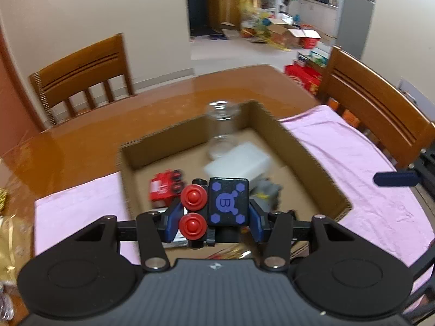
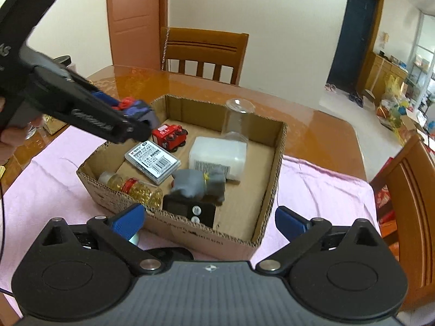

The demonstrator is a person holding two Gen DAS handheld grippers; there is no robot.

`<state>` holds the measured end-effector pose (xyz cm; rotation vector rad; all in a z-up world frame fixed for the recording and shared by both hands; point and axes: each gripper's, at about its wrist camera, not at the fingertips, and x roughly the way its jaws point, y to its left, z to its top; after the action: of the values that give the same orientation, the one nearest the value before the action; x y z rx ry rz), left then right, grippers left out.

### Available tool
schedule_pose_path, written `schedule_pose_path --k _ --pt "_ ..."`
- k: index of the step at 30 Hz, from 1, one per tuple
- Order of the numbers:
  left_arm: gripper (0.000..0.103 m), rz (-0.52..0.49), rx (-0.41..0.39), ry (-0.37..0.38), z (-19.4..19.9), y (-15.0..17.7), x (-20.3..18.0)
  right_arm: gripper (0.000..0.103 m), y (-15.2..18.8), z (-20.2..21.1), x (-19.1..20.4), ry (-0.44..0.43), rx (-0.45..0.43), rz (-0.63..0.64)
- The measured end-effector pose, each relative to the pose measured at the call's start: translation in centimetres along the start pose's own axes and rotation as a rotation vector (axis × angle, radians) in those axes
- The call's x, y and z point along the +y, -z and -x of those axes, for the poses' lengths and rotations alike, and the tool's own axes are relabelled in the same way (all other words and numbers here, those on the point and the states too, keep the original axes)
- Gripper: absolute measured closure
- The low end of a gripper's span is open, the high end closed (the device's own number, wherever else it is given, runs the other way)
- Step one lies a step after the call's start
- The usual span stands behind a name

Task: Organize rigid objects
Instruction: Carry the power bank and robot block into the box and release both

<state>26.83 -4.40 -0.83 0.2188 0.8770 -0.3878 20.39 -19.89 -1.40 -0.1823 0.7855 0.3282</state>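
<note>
My left gripper (image 1: 214, 214) is shut on a black controller-like block with purple markings and two red buttons (image 1: 217, 206). It holds the block above the near left part of an open cardboard box (image 1: 304, 149). The right wrist view shows the left gripper (image 2: 136, 119) over the box's left corner (image 2: 89, 163). In the box lie a red toy truck (image 2: 170, 134), a clear glass jar (image 2: 236, 122), a white container (image 2: 217, 156), a grey toy (image 2: 201, 182), a barcoded case (image 2: 152, 161), a bottle of yellow capsules (image 2: 133, 187) and a black timer (image 2: 190, 209). My right gripper (image 2: 209, 220) is open and empty before the box.
The box sits on a pink cloth (image 2: 326, 190) over a glossy wooden table (image 1: 108, 125). Wooden chairs stand at the far side (image 2: 204, 51) and the right (image 1: 375, 108). Gold-wrapped items (image 1: 8, 239) lie at the table's left edge.
</note>
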Motion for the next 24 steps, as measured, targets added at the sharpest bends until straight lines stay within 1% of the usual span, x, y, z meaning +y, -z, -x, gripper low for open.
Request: schedule_pose_path --k 5,10,13,17,18,19,20,21,22,24 --pt "0.054 -0.051 0.007 0.071 -1.7 -0.9 -3.2 0.000 1.1 0.4 -0.5 0.017 0.015 -0.014" --pt "0.054 -0.088 0.024 0.120 -3.7 -1.4 -6.2 0.000 1.9 0.7 -1.3 0.030 0.023 -0.041" --pt "0.054 -0.106 0.028 0.138 -4.5 -1.5 -7.5 0.000 2.3 1.0 -1.6 0.040 0.025 -0.048" --pt "0.054 -0.115 0.023 0.142 -5.3 -1.7 -8.6 0.000 2.7 1.2 -2.0 0.048 0.030 -0.062" --pt "0.052 -0.112 0.016 0.143 -5.3 -1.7 -8.7 0.000 2.7 1.2 -2.1 0.050 0.032 -0.066" --pt "0.041 -0.106 0.006 0.143 -5.3 -1.8 -8.7 0.000 2.8 1.1 -2.2 0.051 0.034 -0.069" --pt "0.032 -0.102 0.004 0.144 -5.3 -1.8 -8.7 0.000 2.9 1.1 -2.2 0.052 0.037 -0.073" --pt "0.018 -0.097 -0.004 0.143 -5.1 -1.8 -8.6 0.000 3.0 1.1 -2.3 0.053 0.040 -0.075" --pt "0.012 -0.092 -0.021 0.141 -4.8 -1.8 -8.5 0.000 3.0 1.0 -2.3 0.054 0.042 -0.076" --pt "0.008 -0.091 -0.045 0.135 -4.1 -1.8 -8.3 0.000 3.2 1.0 -2.3 0.053 0.046 -0.079"
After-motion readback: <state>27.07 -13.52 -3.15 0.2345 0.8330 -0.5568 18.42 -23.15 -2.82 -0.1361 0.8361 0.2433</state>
